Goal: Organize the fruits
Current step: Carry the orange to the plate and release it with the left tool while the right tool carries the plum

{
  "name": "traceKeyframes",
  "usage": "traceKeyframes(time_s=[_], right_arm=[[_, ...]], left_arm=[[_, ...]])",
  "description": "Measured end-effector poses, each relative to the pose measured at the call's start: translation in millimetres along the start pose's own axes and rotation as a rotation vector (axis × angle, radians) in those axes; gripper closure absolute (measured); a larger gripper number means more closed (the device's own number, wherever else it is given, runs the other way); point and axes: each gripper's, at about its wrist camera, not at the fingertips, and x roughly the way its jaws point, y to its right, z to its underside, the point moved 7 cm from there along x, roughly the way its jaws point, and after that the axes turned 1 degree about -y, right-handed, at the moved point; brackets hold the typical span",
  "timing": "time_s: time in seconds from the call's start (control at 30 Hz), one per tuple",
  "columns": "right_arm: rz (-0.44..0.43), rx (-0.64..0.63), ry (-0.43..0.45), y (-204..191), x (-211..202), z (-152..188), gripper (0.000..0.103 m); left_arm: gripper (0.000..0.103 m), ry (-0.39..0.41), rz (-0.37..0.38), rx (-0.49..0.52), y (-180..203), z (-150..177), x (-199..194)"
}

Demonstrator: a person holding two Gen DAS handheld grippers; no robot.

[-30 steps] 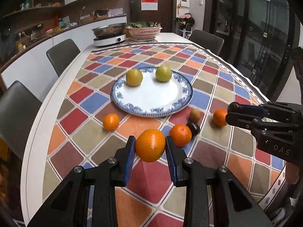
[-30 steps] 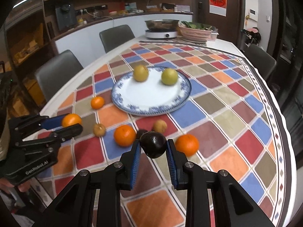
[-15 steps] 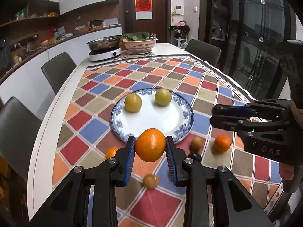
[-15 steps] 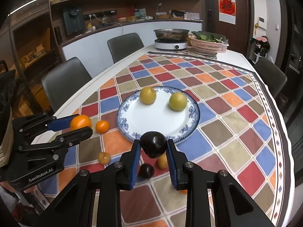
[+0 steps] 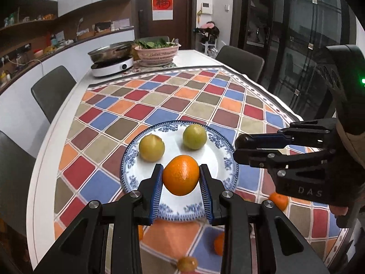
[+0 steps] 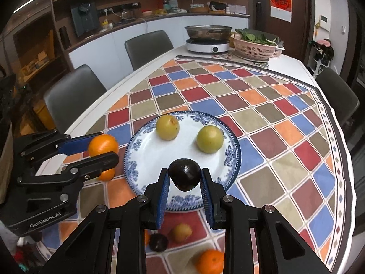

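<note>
A blue-and-white plate [image 5: 224, 157] [image 6: 141, 150] lies on the checked tablecloth with two yellow-green fruits [image 5: 151, 147] [image 5: 194, 136] on its far half. My left gripper [image 5: 181, 179] is shut on an orange [image 5: 181, 175] and holds it above the plate's near part; it also shows in the right wrist view [image 6: 102, 146]. My right gripper [image 6: 184, 179] is shut on a dark plum [image 6: 185, 177] above the plate's near rim; it shows in the left wrist view [image 5: 239, 148].
Loose fruits lie on the cloth near me: oranges [image 6: 209, 261] [image 6: 106, 175] [image 5: 278, 199], a small yellow fruit [image 6: 181, 232], a dark plum [image 6: 159, 241]. An induction cooker with pan [image 5: 111, 62] and a pink basket [image 5: 157, 53] stand at the far end. Chairs [image 6: 73, 96] surround the table.
Both grippers have moved forward and up with their fruits, from over the loose fruits to above the plate's near edge. The fruits on the table have not moved.
</note>
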Motion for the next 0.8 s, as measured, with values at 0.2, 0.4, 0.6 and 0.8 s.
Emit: traceKeyframes(time_s=[0.2, 0.4, 0.6, 0.8], right_arm=[[-0.009, 0.004, -0.047, 13, 30, -8, 0.075], [-0.037, 0.031, -0.100, 27, 57, -10, 0.075], [-0.059, 0.065, -0.144, 39, 78, -7, 0.075], [-0.076, 0.092, -0.158, 44, 90, -5, 0.074]], left_arm=[[0.071, -0.057, 0.027, -0.020, -7, -8, 39], [0.071, -0.108, 0.047, -0.035, -10, -16, 72], [0.071, -0.162, 0.053, -0.045, -11, -19, 101], [0.071, -0.190, 0.046, -0.045, -12, -20, 115]])
